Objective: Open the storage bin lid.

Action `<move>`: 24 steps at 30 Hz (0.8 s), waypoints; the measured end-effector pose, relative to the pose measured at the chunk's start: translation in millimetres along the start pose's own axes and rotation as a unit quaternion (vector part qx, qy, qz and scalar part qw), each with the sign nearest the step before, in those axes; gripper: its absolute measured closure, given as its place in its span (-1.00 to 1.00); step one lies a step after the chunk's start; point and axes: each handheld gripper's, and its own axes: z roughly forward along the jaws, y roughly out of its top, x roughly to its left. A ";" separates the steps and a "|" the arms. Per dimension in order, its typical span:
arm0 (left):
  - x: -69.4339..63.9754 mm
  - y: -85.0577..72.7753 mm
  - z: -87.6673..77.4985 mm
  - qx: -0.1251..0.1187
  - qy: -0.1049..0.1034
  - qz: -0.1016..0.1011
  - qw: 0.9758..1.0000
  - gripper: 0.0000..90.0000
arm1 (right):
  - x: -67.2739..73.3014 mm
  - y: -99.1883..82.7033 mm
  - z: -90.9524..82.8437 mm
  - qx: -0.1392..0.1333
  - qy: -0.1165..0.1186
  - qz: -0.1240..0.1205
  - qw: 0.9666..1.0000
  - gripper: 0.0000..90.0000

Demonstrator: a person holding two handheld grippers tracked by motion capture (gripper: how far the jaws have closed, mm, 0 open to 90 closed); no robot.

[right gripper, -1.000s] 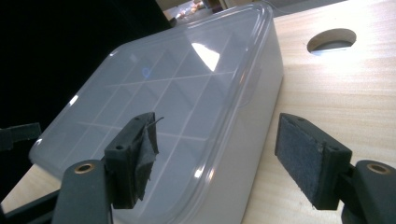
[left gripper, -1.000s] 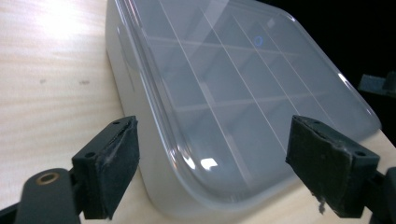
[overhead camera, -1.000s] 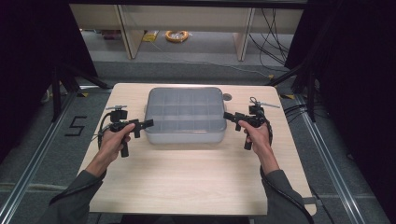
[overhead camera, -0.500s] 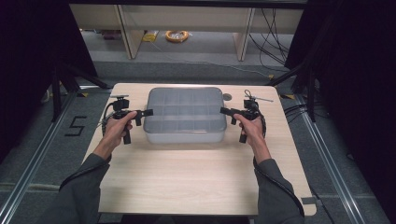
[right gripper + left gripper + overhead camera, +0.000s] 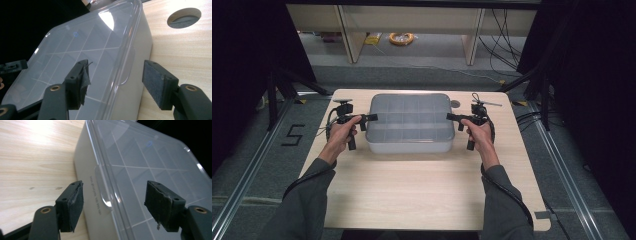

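A translucent grey compartment box [image 5: 409, 122] with a clear lid stands shut at the back middle of the wooden table [image 5: 422, 185]. My left gripper [image 5: 371, 118] is at the box's left end. In the left gripper view its jaws [image 5: 113, 195] straddle the lid's edge tab [image 5: 103, 192], one pad beside the wall, one over the lid, with gaps both sides. My right gripper [image 5: 449, 117] mirrors this at the right end, where its jaws [image 5: 117, 72] bracket the tab [image 5: 127, 67] without touching. Both pairs of jaws have just been closing around the lid edge.
A round hole [image 5: 183, 18] is cut in the tabletop [image 5: 455, 104] behind the box's right corner. Beyond the table's far edge stand shelf legs and a yellow cable coil [image 5: 401, 38] on the floor. Bare wood stretches from the box to the near edge.
Both grippers have moved inward to the box's ends, and their jaws now straddle the lid edge. Both jaw gaps look narrower than before.
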 end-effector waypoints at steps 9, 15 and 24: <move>-7.3 0.8 9.7 0.002 0.003 -0.001 1.000 -0.26 | -3.1 0.2 7.2 -0.004 0.012 -0.014 1.000 0.01; -17.1 2.7 8.9 -0.011 0.043 0.011 0.999 -0.13 | 0.3 -1.6 6.8 -0.002 0.007 0.009 1.000 0.29; -18.3 2.4 4.1 -0.030 0.049 -0.013 0.998 0.00 | 2.6 -0.8 0.6 -0.020 0.014 0.029 0.999 0.40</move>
